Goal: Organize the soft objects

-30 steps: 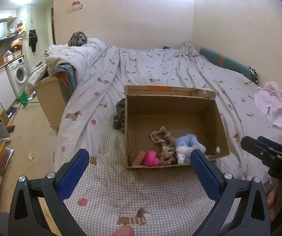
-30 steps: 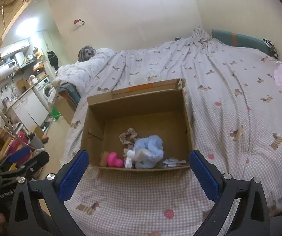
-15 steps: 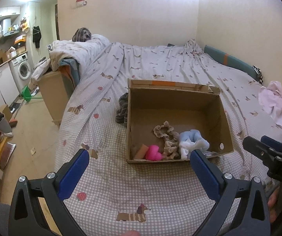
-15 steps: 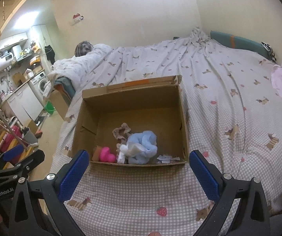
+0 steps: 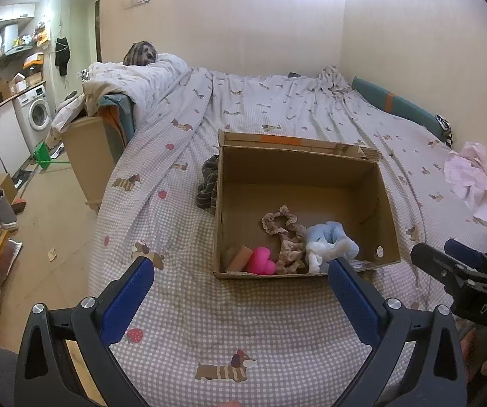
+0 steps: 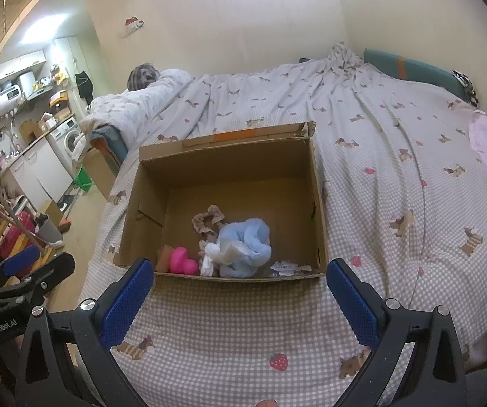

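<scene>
Both grippers hang above the bed [image 5: 311, 108] with nothing held: the left gripper [image 5: 240, 291] has its jaws spread wide, and so does the right gripper [image 6: 240, 291]. The cardboard box [image 6: 229, 156] sits on the checked sheet just ahead of them. Along its near wall lie a pink toy [image 6: 183, 262], a blue fluffy cloth [image 6: 246, 244], a beige scrunchie [image 5: 285, 234] and a small orange piece [image 5: 240, 259]. A dark striped cloth [image 5: 207, 183] lies outside against the box's left wall, and pink clothing [image 5: 477, 183] lies well apart to the right, so the sorting seems partly done, with those two probably left
</scene>
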